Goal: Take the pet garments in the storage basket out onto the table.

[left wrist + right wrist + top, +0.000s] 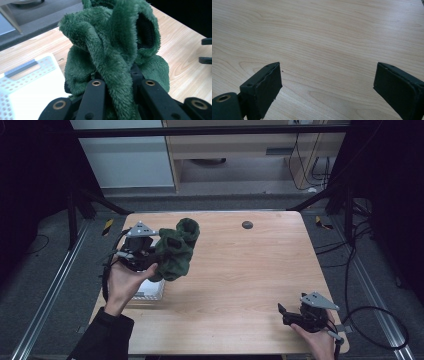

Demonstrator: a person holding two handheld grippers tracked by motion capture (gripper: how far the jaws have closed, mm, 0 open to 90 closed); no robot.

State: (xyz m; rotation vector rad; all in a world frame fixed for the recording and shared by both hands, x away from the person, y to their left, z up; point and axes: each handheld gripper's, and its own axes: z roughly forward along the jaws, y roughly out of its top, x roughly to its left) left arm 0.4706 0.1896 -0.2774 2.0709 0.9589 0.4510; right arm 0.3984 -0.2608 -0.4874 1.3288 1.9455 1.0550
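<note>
Between my left hand-held gripper (117, 85) jaws, green fleece (110, 50) clamped, lifted; right hand-held gripper (327, 87) wide, idle. Next, probably: lower into white basket (30, 82) below.

High view: table (240, 270) evenly lit from overhead; surroundings at 9 and 3 o'clock sunk in near-black. Soft shadow cast under cloth (176, 251). Tray (27, 85) blown out white at 8 o'clock in left gripper view. Jaws slightly blurred in right gripper view; wood grain rendered sharp.

Left hand-held gripper (119, 86) clamps a bunched, fuzzy dark-green fleece cloth (112, 47) above the light wooden bench (185, 60), beside a white perforated plastic basket (27, 85).
</note>
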